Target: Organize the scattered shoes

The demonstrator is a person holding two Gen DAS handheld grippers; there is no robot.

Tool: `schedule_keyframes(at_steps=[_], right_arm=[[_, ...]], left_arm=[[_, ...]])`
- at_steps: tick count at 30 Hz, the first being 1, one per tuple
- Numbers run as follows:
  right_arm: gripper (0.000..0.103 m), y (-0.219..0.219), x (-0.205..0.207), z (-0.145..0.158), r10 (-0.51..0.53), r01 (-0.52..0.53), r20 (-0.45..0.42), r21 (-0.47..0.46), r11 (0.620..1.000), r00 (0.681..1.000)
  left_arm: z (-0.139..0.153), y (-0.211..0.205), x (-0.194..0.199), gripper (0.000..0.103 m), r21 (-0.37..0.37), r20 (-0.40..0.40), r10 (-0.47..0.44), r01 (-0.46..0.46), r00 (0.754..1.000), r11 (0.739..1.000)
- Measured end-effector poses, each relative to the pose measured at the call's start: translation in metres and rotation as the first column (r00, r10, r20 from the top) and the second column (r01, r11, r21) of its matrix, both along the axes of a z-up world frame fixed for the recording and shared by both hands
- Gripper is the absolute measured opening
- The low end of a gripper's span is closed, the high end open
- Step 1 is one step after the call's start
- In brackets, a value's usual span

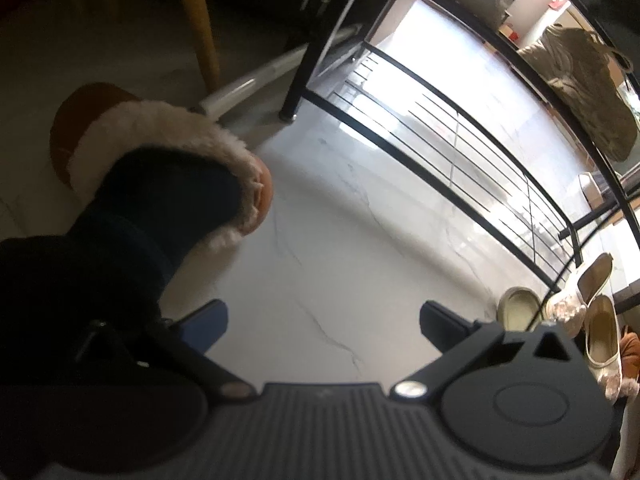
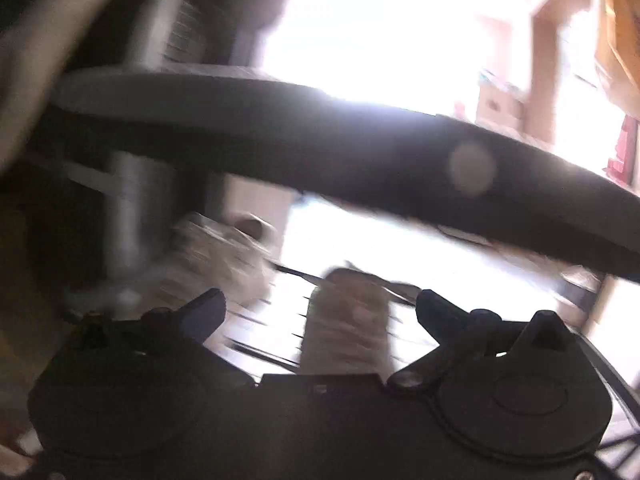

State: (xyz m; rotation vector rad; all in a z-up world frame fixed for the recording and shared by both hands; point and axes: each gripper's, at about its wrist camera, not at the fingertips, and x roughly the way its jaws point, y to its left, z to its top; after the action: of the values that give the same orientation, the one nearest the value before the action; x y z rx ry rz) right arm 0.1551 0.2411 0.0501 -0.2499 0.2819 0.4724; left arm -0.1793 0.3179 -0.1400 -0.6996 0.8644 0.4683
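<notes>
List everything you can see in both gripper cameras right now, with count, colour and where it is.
Fur-lined boot: one, brown with cream fleece cuff, on the floor at the left of the left wrist view.
Flat shoes: at least two, pale cream and shiny, on the floor at the rack's lower right end.
Shoe rack: one, black metal with barred shelves, running across the right side.
Bags: two, olive-tan, on an upper rack shelf.
Wooden leg: one, yellow, top left.
Floor: white marble-look tile.
Blurred pale shoes: apparently two, on rack bars in the right wrist view; too smeared to be sure.
Left gripper: black, open, holding nothing.
Right gripper: black, open.
</notes>
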Motion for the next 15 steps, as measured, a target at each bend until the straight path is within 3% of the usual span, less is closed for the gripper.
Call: schedule_keyframes(at_steps=[4, 8, 13, 15], right_arm=[[0.103, -0.004, 0.034, -0.009, -0.138, 0.138, -0.116, -0.007, 0.99, 0.984], [0.103, -0.002, 0.056, -0.008, -0.104, 0.114, -0.204, 0.037, 0.993, 0.973], [0.103, 0.02, 0.07, -0.007, -0.056, 0.032, -0.253, -0.096, 0.995, 0.966], [0.099, 0.029, 0.075, -0.009, -0.061, 0.019, -0.285, -0.149, 0.989, 0.957]], left_arm=[[-0.002, -0.001, 0.002, 0.102, 0.013, -0.01, -0.003, 0.003, 1.0, 1.0], [-0.005, 0.002, 0.002, 0.102, -0.002, -0.019, 0.007, -0.007, 1.0, 1.0], [-0.003, 0.003, 0.002, 0.102, -0.004, -0.013, 0.0, 0.0, 1.0, 1.0], [-0.003, 0.003, 0.002, 0.102, -0.007, -0.008, -0.002, 0.002, 1.0, 1.0]])
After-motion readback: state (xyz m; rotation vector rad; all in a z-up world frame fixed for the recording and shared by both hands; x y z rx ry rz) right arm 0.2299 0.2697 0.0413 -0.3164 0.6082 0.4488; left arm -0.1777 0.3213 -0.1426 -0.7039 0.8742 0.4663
